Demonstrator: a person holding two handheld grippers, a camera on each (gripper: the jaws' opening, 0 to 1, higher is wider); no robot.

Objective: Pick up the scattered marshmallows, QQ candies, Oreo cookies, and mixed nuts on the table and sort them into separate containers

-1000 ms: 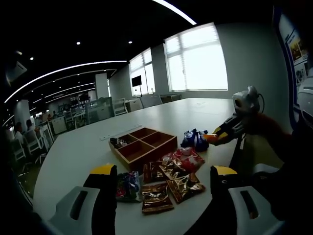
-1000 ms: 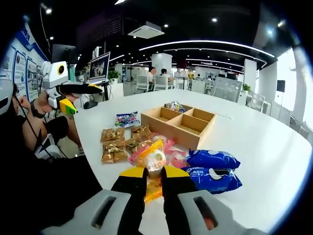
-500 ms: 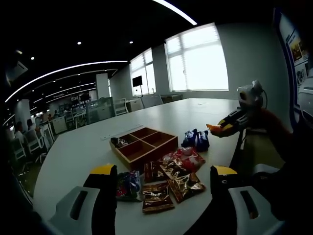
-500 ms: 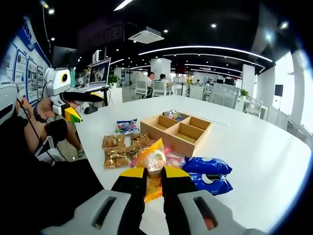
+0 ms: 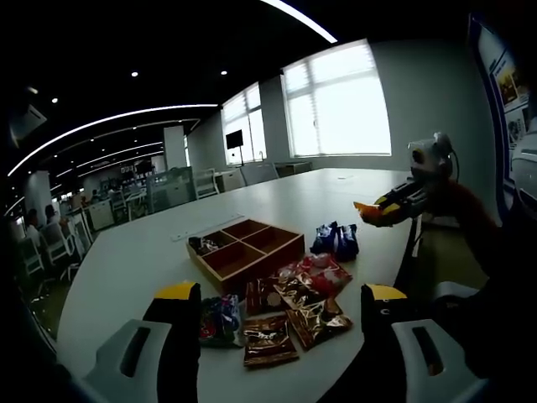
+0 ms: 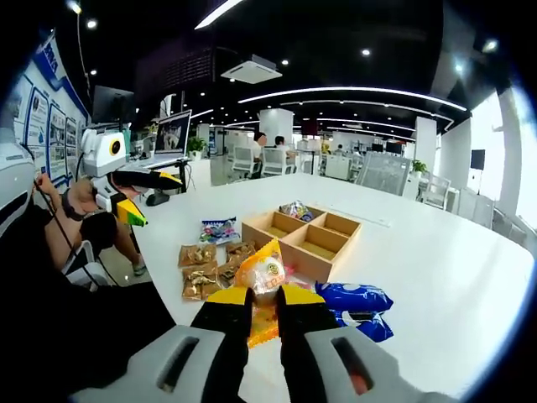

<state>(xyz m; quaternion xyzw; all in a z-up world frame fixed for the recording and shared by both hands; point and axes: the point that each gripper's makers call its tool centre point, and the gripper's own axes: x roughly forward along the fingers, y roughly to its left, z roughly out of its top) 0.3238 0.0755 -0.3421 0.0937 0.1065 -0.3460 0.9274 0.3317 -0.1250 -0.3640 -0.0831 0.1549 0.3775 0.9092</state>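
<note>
From my seat the bench reads as smooth white laminate with a soft sheen. The compartment tray looks like bare matt wood. My right claw is matt plastic — yellow tips on black — pinching a glossy orange wrapper. The brown packets and blue packets shine like crinkled foil — plastic film, I'd say.
</note>
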